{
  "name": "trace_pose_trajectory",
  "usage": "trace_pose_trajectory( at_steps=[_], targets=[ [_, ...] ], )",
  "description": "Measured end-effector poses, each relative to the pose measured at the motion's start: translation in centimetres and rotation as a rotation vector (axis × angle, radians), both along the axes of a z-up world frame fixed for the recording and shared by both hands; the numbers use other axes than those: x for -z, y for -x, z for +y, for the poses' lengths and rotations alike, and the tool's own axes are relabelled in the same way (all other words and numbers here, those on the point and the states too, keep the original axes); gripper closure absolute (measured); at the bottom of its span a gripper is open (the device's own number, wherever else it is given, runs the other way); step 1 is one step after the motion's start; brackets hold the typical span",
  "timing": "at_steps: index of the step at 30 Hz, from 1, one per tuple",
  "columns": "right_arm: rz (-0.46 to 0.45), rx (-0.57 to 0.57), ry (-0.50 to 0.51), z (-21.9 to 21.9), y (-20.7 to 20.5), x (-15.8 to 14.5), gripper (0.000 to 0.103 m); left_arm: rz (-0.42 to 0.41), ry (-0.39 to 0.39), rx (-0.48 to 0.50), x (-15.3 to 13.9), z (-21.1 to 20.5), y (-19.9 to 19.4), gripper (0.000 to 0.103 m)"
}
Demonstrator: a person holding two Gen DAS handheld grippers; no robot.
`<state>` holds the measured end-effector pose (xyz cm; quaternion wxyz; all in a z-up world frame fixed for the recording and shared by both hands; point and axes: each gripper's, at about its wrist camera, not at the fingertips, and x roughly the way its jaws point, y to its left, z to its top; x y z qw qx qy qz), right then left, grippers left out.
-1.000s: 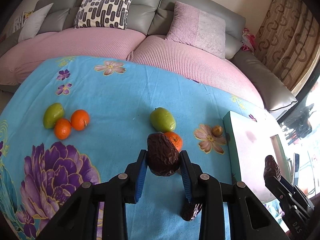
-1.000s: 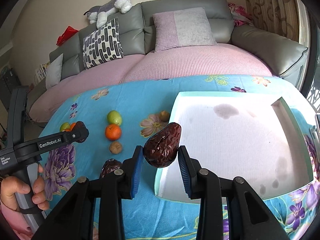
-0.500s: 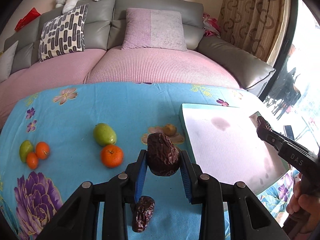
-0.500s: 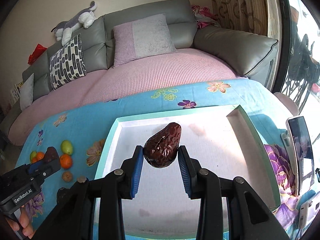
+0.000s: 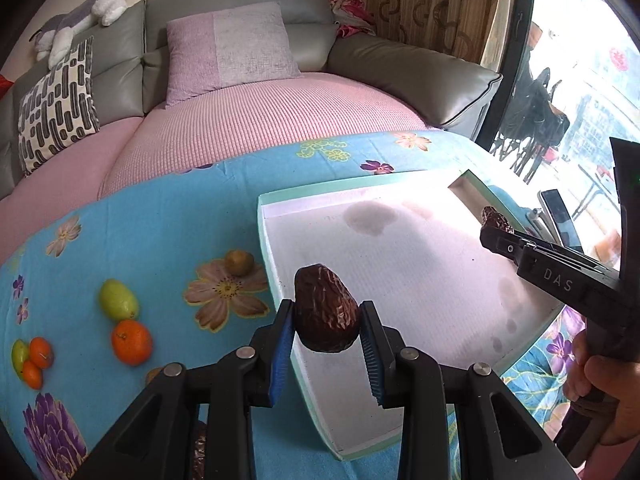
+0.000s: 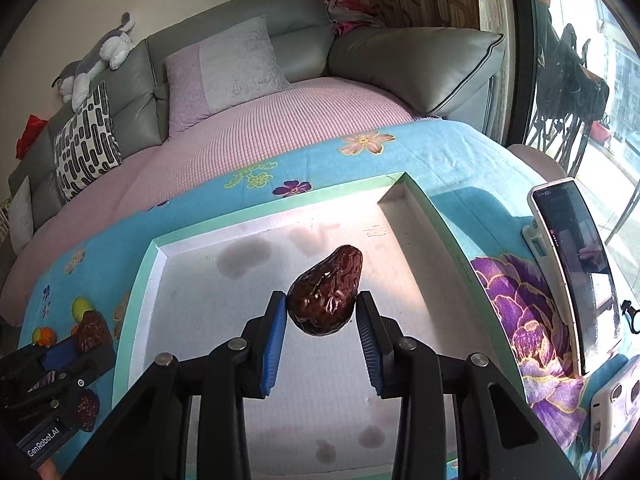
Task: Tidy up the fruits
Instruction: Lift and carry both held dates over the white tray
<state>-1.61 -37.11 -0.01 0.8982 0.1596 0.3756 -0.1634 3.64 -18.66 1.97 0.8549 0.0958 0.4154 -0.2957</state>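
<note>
Left wrist view
left tongs (image 5: 326,334): clamped on a dark wrinkled date (image 5: 325,314), held at the near-left edge of the tray (image 5: 267,236)
tray: white floor, mint-green rim, stained patches, right half of the desk (image 5: 160,216) with blue floral cloth
right tongs (image 5: 493,227): enter from the right, over the far-right part of the tray, second date (image 5: 495,218) sticking out at the tip; hand (image 5: 604,392) on the grip at the right edge
loose fruit on cloth, left of tray: small brown fruit (image 5: 239,263) just beside the tray rim; green fruit (image 5: 119,301) with an orange (image 5: 131,342) near it; farther left a cluster of two small oranges (image 5: 37,362) and a green fruit (image 5: 18,354)
phone (image 5: 557,222): right of the tray, far side

Right wrist view
right tongs (image 6: 322,320): pinched on a glossy dark date (image 6: 326,296), over the middle of the tray (image 6: 440,220); floor of the tray bare under it
left tongs (image 6: 86,338): bottom-left corner, at the tray's left rim, blue pads gripping the other date (image 6: 93,331); another dark date (image 6: 86,406) showing below them, on the cloth or not cannot tell
fruit behind left tongs: green fruit (image 6: 82,306) and orange (image 6: 45,335), partly hidden
phone (image 6: 576,272): propped upright in a stand on the right, screen on
background: grey sofa (image 6: 420,56) with pink cover, cushions, plush toy (image 6: 98,58) on the backrest
</note>
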Motion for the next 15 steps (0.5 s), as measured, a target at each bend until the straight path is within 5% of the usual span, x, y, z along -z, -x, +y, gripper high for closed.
trace_pose_trajectory(
  at_steps=[15],
  targets=[
    [0.027, 0.033, -0.006, -0.8, 0.0, 0.8, 0.066, 0.022, -0.043, 0.081, 2.6, -3.3, 0.8, 0.069]
  ],
)
